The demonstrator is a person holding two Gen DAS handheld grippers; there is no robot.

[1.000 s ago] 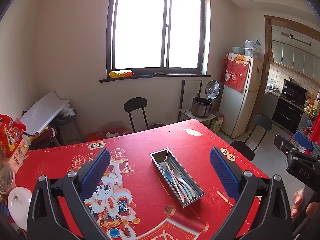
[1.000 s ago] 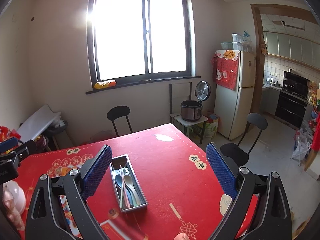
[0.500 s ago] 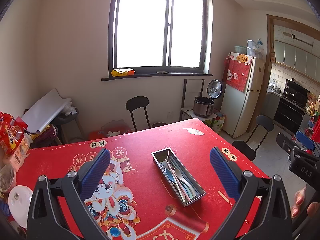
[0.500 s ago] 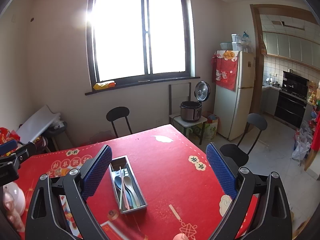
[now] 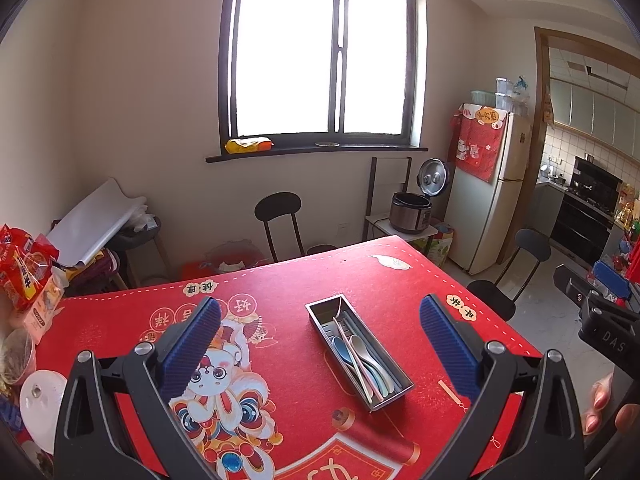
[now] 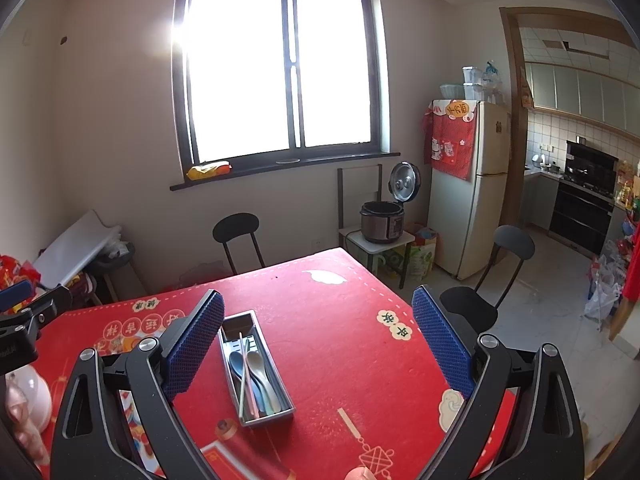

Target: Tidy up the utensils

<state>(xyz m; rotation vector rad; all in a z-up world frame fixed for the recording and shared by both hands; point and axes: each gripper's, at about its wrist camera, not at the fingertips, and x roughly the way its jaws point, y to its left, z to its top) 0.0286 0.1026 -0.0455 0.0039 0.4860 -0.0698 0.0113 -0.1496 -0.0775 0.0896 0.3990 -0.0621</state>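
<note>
A narrow metal utensil tray lies on the red printed tablecloth. It holds several pastel spoons and chopsticks. The tray also shows in the right wrist view, with the spoons inside. My left gripper is open and empty, held above the table with the tray between its fingers in view. My right gripper is open and empty, held above the table to the right of the tray. The right gripper's body shows at the right edge of the left wrist view.
Snack bags, a bowl and a white lid crowd the table's left edge. Black chairs stand at the far side and right side. A rice cooker and fridge stand beyond.
Both grippers have risen and pulled back slightly, so the tray sits a little lower and farther in each view. Both stay open and empty.
</note>
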